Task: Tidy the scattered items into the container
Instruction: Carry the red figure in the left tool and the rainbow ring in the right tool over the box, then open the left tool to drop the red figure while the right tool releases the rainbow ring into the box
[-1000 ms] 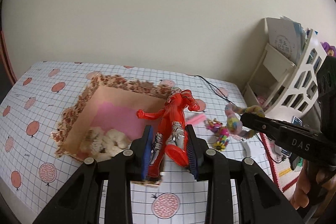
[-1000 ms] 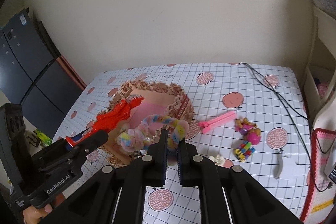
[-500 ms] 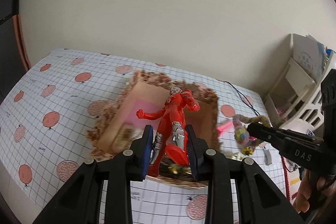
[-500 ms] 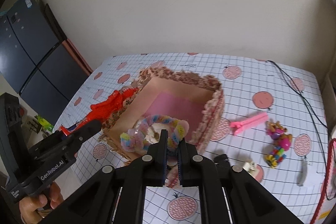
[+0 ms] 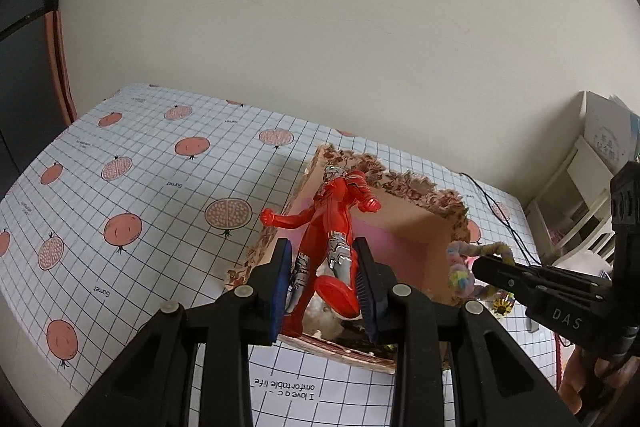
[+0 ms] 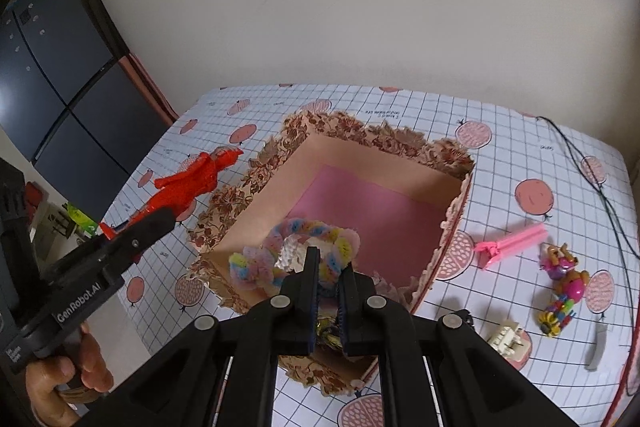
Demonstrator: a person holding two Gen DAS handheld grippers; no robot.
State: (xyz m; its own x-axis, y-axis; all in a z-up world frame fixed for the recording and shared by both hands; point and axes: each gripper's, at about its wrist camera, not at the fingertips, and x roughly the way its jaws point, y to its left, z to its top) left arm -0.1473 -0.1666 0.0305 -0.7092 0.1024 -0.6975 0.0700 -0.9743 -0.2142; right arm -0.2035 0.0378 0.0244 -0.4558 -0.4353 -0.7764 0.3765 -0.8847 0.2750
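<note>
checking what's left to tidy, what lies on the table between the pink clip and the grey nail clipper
In the right wrist view, a colourful beaded toy lies between the pink clip and the grey nail clipper, on the checked tablecloth.

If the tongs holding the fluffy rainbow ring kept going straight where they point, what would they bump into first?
Probably the pink floor of the flowery box, since the right tongs and their fluffy ring point down into it. Depth is hard to judge.

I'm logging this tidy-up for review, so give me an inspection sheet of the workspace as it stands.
Surface: tablecloth, grid and fruit print.
Job's things: floral box open; red figure and fuzzy ring held above it.
Clutter: pink clip, bead toy, small beige piece on the cloth.
Grippers: left gripper shut on the figure; right gripper shut on the ring.
Cables: black cable across the cloth.
Surroundings: white shelf, dark cabinet.
</note>
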